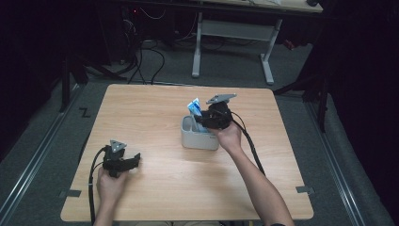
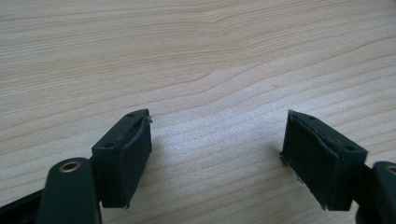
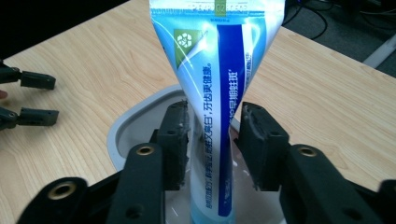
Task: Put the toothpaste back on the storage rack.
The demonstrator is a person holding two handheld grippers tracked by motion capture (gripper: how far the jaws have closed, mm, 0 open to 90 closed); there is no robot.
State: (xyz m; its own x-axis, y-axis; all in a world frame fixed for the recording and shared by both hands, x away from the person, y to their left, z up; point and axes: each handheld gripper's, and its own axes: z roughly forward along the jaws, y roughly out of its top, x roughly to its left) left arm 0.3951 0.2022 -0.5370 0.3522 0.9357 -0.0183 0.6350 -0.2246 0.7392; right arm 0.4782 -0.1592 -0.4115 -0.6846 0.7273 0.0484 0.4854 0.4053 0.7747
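Observation:
A blue and white toothpaste tube (image 3: 215, 84) stands upright in a pale grey cup-like holder (image 3: 133, 123), its crimped end up. My right gripper (image 3: 214, 119) has a jaw on each side of the tube, open, with a small gap at the right pad. From the high view, the tube (image 1: 194, 107) pokes out of the holder (image 1: 198, 139) mid-table, with the right gripper (image 1: 207, 120) over it. My left gripper (image 1: 136, 159) rests low at the table's front left, open, with bare wood between its jaws (image 2: 217, 133).
The wooden table (image 1: 155, 103) has bare surface all around the holder. The left gripper's jaws (image 3: 32, 98) show far off at the left of the right gripper view. Cables and a white desk frame (image 1: 233, 33) lie on the floor beyond the far edge.

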